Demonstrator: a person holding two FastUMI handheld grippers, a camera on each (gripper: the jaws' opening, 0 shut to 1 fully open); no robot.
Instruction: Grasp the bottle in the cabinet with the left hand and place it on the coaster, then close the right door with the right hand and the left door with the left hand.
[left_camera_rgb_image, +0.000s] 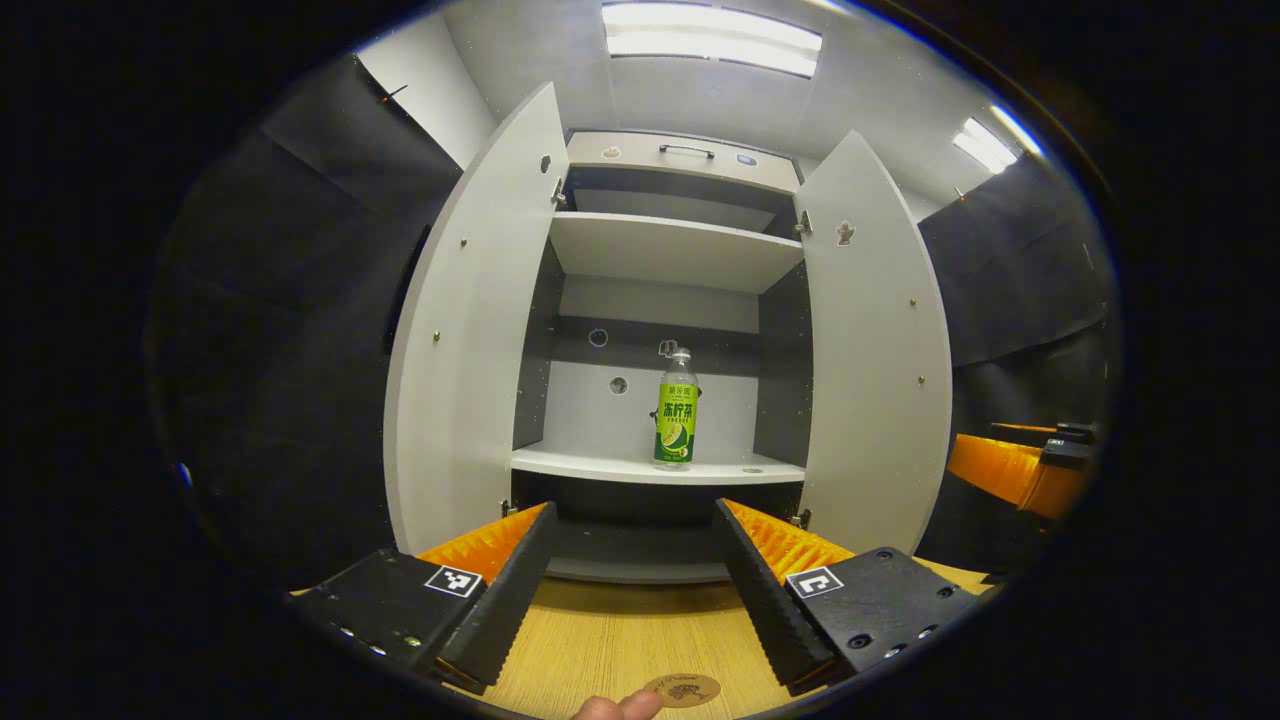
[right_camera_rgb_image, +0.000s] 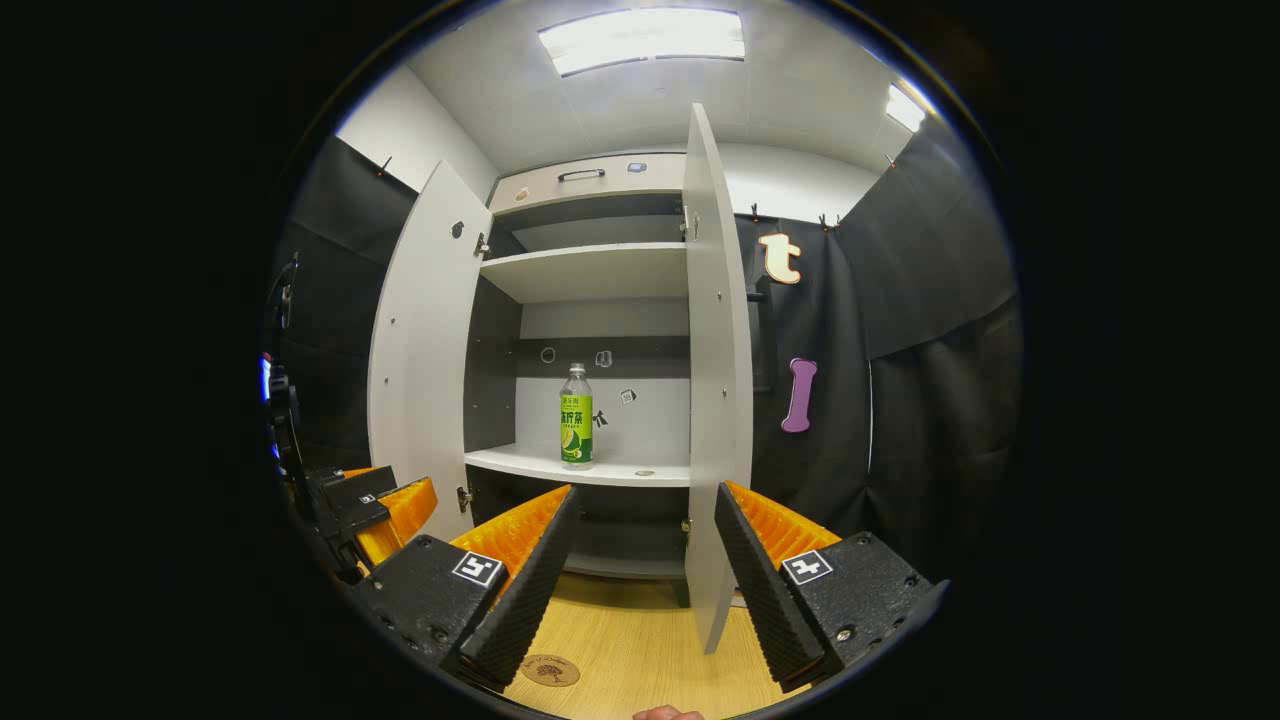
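Inside, bottle (left_camera_rgb_image: 676, 410) wears a green label, lettering too small.

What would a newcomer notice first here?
The green-labelled bottle standing upright on the middle shelf of the cabinet, both doors swung wide. Next, the round coaster on the wooden table in front, and the open left tool aimed at the cabinet.

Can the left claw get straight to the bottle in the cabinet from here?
Probably yes. The left claw is open and faces the bottle, which stands upright on the shelf. Both doors are swung wide and nothing shows between claw and bottle.
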